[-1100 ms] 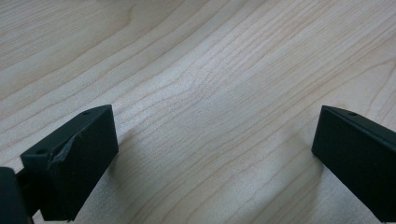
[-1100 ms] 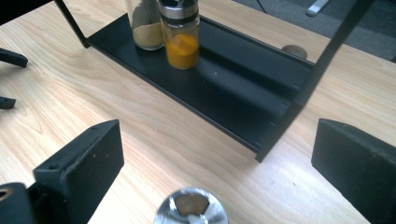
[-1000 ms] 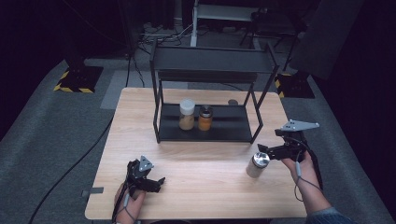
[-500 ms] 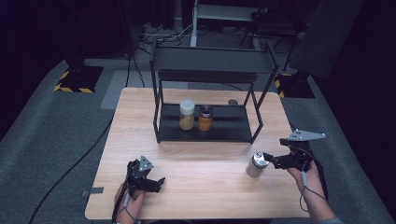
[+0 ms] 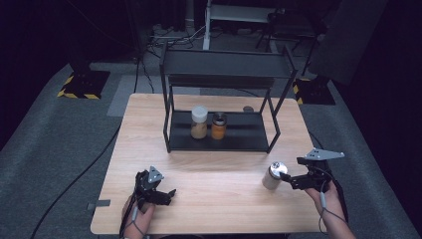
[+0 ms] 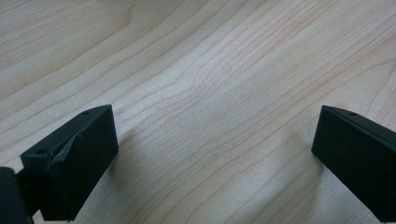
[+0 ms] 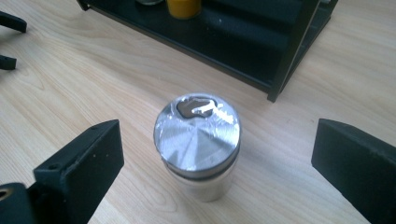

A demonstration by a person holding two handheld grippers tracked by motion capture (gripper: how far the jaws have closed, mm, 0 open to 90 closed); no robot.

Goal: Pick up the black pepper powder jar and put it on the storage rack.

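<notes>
A small glass shaker with a shiny metal lid (image 5: 272, 174) (image 7: 197, 135) stands upright on the wooden table (image 5: 224, 199), near its right front. My right gripper (image 5: 287, 180) (image 7: 217, 140) is open just right of it, jaws wide and clear of the glass. My left gripper (image 5: 168, 195) (image 6: 212, 126) rests open at the front left, with bare wood between its jaws. A black two-tier rack (image 5: 221, 139) (image 7: 280, 46) stands at mid-table. Its lower shelf holds a white-lidded jar (image 5: 199, 122) and an orange jar (image 5: 218, 126) (image 7: 184, 7).
A small round object (image 5: 247, 108) lies on the table behind the rack. The rack's right front leg (image 5: 274, 134) stands a short way behind the shaker. Dark floor with cables surrounds the table.
My right gripper has drawn back from the shaker toward the table's near edge. The shaker has stayed in place. The left gripper has not moved.
</notes>
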